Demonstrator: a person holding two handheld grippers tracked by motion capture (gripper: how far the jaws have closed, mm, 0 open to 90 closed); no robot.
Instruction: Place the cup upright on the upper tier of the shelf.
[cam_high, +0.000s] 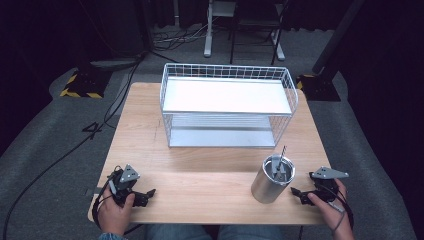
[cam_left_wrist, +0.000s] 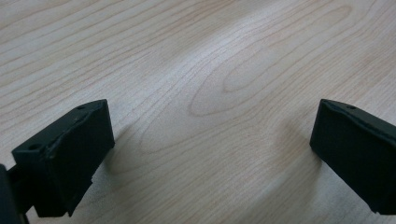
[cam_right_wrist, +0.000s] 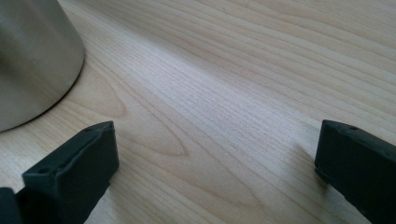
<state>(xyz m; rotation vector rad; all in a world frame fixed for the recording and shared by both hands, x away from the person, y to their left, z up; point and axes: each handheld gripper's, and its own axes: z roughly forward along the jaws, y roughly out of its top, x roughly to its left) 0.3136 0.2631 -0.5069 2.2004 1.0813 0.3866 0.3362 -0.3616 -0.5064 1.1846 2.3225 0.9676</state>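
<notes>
Dark floor with trailing cables and stand legs surrounded the light wooden table (cam_high: 210, 170) in the high view. At 12 o'clock on it stood a white wire rack (cam_high: 227, 102) with 2 shelves, both bare. A steel cup (cam_high: 272, 179) with a dark straw-like stick and some utensils inside stood at about 4 o'clock, near the front edge. The right gripper (cam_high: 296, 192) rested low just beside the cup, at its 4 o'clock, not touching it. The left gripper (cam_high: 148, 193) sat well apart at 8 o'clock of the table.

From the left gripper view, the 2 black jaws of the left gripper (cam_left_wrist: 210, 140) stood wide apart over bare wood, holding nothing.

From the right gripper view, the right gripper (cam_right_wrist: 215, 154) also had its jaws spread wide and empty, low over the table, with the cup's wall (cam_right_wrist: 32, 56) at 10 o'clock, near the jaw on that side but clear of it.

By my judgement the work was at its start: an approach to the cup. The next move would call for swinging the right gripper toward 10 o'clock until the wall sat between the jaws, then closing
</notes>
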